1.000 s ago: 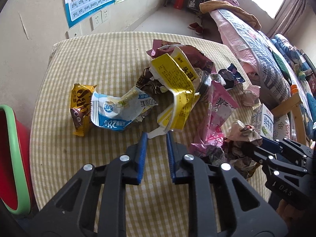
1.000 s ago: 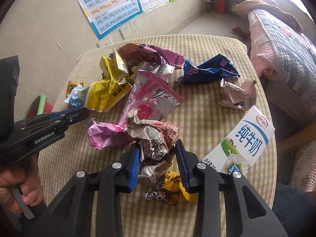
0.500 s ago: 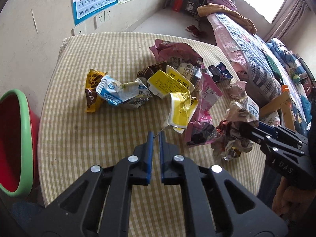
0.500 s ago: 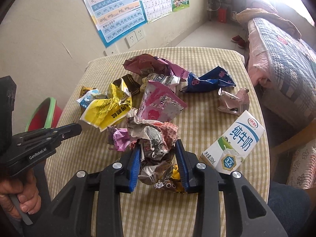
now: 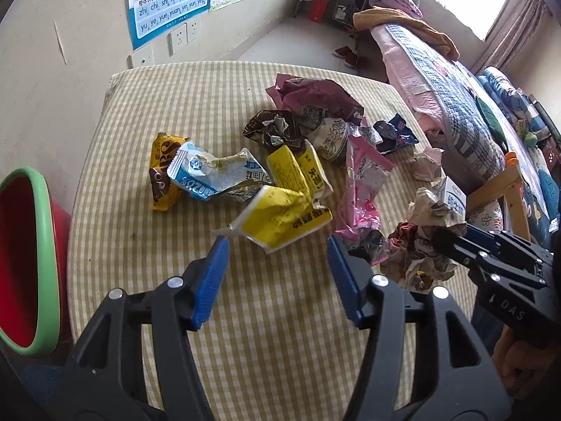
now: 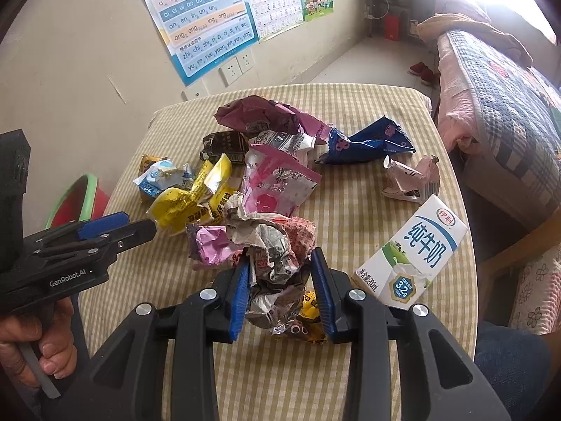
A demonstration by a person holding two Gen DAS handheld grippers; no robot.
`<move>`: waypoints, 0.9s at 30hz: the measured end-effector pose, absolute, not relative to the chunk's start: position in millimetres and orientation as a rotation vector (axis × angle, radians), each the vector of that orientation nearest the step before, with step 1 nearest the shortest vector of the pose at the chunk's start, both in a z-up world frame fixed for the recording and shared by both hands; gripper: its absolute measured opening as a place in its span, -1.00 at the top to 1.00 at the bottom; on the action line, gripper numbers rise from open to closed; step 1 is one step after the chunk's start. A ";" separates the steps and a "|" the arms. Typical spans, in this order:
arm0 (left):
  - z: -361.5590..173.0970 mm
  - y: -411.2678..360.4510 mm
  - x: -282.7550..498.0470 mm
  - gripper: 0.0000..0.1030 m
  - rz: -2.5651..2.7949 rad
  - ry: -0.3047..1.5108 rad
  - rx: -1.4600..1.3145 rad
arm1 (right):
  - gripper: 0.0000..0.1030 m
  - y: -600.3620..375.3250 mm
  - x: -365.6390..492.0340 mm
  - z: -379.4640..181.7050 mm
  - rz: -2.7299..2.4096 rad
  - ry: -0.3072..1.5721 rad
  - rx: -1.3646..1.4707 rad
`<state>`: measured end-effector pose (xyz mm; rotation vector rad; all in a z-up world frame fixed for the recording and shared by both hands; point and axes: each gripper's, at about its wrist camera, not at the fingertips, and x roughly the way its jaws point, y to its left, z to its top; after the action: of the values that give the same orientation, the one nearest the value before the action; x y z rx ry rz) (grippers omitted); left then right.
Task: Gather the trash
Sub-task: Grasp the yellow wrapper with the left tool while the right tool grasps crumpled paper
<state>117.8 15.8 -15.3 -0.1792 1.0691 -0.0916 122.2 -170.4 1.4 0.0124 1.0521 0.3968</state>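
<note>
Trash lies scattered on a checked tablecloth (image 5: 280, 333). My left gripper (image 5: 277, 245) hangs just short of a yellow wrapper (image 5: 284, 217). Its jaws are opening and nothing is between them. The wrapper's white corner lies by the left fingertip. Beyond it are a blue-and-white wrapper (image 5: 210, 175) and a yellow-brown snack pack (image 5: 163, 175). My right gripper (image 6: 280, 256) is shut on a crumpled wad of wrappers (image 6: 273, 238), next to a pink bag (image 6: 277, 182). From the left wrist view the right gripper (image 5: 491, 256) enters at the right edge, on that wad (image 5: 420, 245).
A red bin with a green rim (image 5: 21, 256) stands on the floor left of the table. A white milk carton (image 6: 417, 256) lies at the table's right edge, with a dark blue wrapper (image 6: 368, 140) further back. A bed (image 5: 455, 87) runs along the right.
My left gripper shut on the yellow wrapper's corner, dragged it toward me, then spread its jaws and let it go. The right gripper kept its hold on the wad.
</note>
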 end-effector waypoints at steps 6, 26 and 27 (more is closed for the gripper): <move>-34.9 11.5 140.4 -0.07 -0.100 1.116 -0.125 | 0.36 -175.5 131.7 -9.1 0.381 1.078 0.032; -47.8 3.4 165.6 -0.17 -0.221 1.155 -0.074 | 0.36 -171.8 141.6 -14.0 0.392 1.088 0.046; -49.3 2.0 166.7 -0.12 -0.229 1.159 -0.075 | 0.36 -172.4 142.0 -13.8 0.389 1.088 0.047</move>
<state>166.7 2.0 -49.3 -0.0748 1.1589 -0.2287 142.0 -172.4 -13.8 0.0474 1.0877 0.3894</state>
